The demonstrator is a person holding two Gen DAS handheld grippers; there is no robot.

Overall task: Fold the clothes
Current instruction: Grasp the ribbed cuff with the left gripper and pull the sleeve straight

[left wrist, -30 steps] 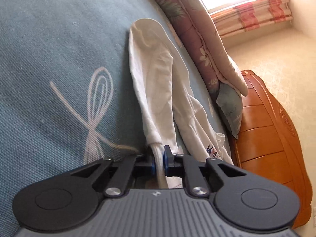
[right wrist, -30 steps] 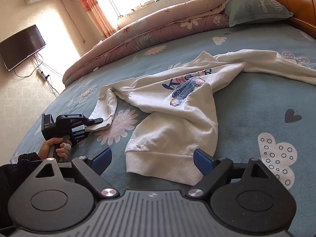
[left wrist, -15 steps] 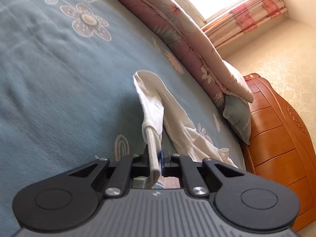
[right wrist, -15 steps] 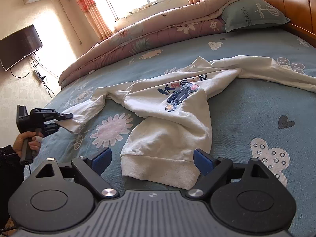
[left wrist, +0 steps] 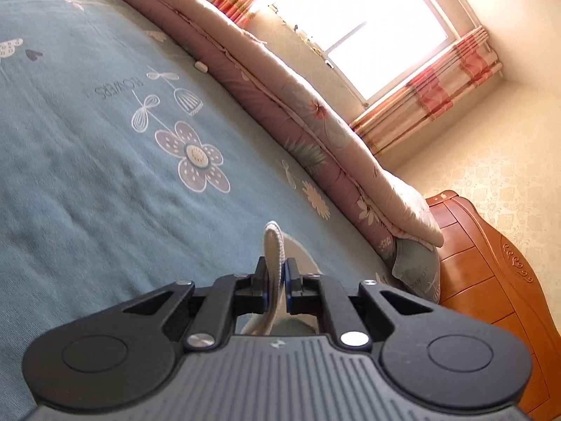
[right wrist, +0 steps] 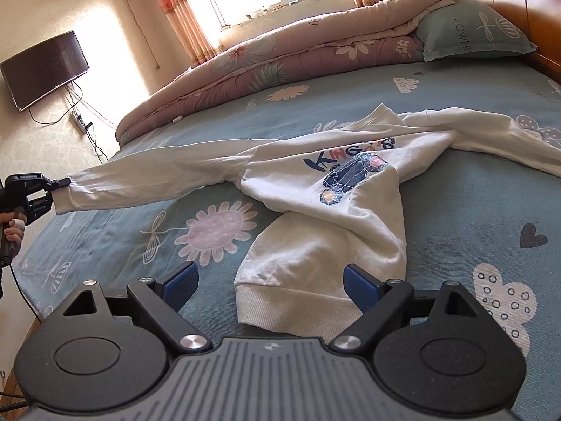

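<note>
A blue flowered bedsheet [right wrist: 455, 210] lies under both tongs, and the white sweatshirt [right wrist: 333, 217] is spread on it ahead of the right gripper [right wrist: 270, 280], whose jaws gape wide with nothing between them, the ribbed hem [right wrist: 291, 307] just before them. The left gripper [left wrist: 276, 275] is clenched on the sleeve cuff [left wrist: 273, 245], holding the sleeve [right wrist: 150, 179] stretched out above the sheet.

The left gripper [left wrist: 275, 282] pinches a white ribbed cuff [left wrist: 272, 245] tight between its jaws. Below it lies a blue bed sheet [left wrist: 87, 161] with flowers. A pink quilt [left wrist: 280, 105] runs along the far side.
</note>
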